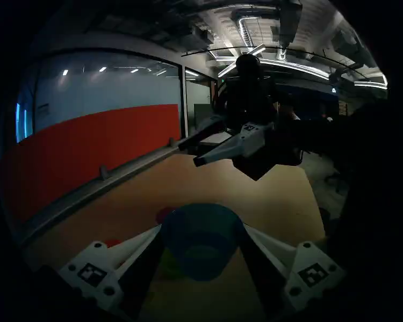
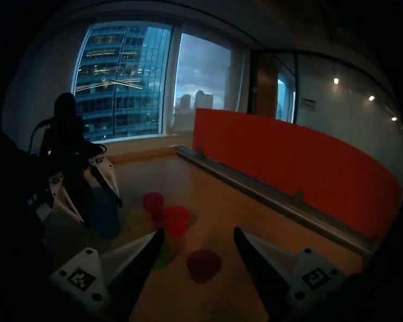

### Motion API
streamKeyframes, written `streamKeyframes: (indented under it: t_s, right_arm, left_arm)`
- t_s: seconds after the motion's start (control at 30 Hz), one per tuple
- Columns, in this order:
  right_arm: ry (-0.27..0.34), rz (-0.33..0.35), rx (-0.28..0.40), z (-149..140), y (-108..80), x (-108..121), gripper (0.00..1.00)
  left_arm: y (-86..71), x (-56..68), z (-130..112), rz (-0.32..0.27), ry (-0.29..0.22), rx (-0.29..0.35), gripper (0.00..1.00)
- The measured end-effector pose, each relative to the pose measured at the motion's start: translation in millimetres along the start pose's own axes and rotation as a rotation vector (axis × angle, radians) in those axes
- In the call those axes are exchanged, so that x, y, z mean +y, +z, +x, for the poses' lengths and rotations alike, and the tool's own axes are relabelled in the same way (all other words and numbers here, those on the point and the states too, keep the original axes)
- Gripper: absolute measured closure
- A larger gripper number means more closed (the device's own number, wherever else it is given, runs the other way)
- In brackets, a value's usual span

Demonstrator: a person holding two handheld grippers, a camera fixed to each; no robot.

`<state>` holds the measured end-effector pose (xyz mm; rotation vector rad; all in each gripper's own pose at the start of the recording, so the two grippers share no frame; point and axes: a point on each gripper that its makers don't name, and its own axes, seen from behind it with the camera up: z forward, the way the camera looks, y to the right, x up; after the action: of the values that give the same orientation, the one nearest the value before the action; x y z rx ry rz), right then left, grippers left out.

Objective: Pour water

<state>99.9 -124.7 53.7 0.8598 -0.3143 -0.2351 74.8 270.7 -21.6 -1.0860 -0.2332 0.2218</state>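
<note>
The left gripper has both fingers pressed against the sides of the blue cup, which sits upright between them, low and central in the left gripper view. The cup is translucent and dark; whether it holds water cannot be told. Just behind it on the wooden table stands a magenta cup. In the right gripper view the right gripper has its fingers spread wide, gripping nothing, with a dark red cup on the table between them. A green cup, a red cup and a yellow cup crowd the space between the two grippers. A metal rail and a red partition bound one long side of the table. Bare wood lies beyond the cups.
</note>
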Motion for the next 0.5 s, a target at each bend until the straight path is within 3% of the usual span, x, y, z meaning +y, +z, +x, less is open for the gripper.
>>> streamKeyframes:
  t_s: [0.5]
  right_arm:
    - [-0.007, 0.02, 0.0, 1, 7.1, -8, 0.0]
  left_arm:
    - [-31.4, -51.5, 25, 0.164, -0.002, 0.054, 0.12]
